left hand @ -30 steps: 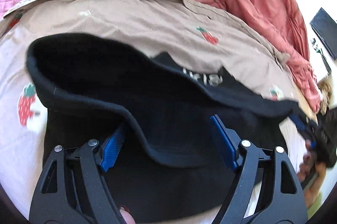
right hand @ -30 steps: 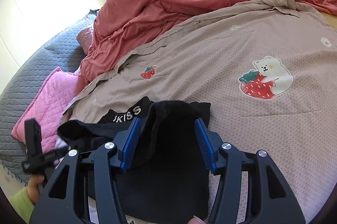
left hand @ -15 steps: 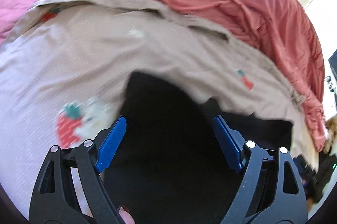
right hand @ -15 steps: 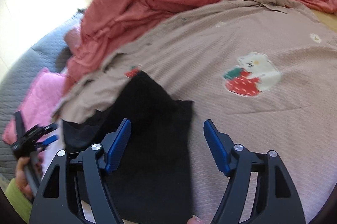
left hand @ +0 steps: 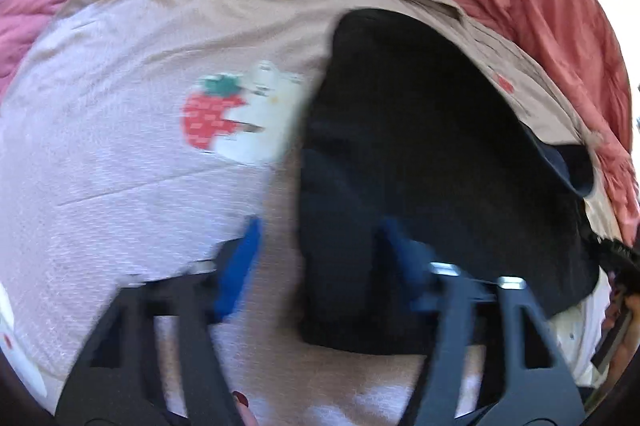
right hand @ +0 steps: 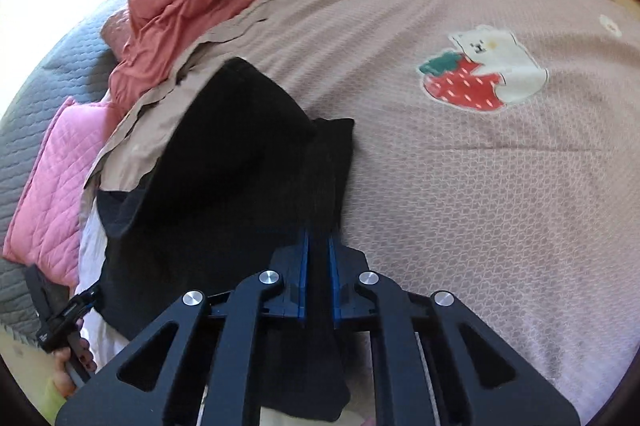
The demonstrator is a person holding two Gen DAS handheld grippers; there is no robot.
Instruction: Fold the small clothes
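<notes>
The right claw (right hand: pixel 318 254) has just snapped together, pinching the right edge of the black garment (right hand: pixel 224 161) lying on the bed (right hand: pixel 500 185). The left claw (left hand: pixel 316 258) has swung left and been narrowing; its blurred jaws straddle the garment's left edge, grip uncertain. Both point steeply down, likely readying the next fold.

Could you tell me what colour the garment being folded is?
Black garment, clearest in the right wrist view.
</notes>
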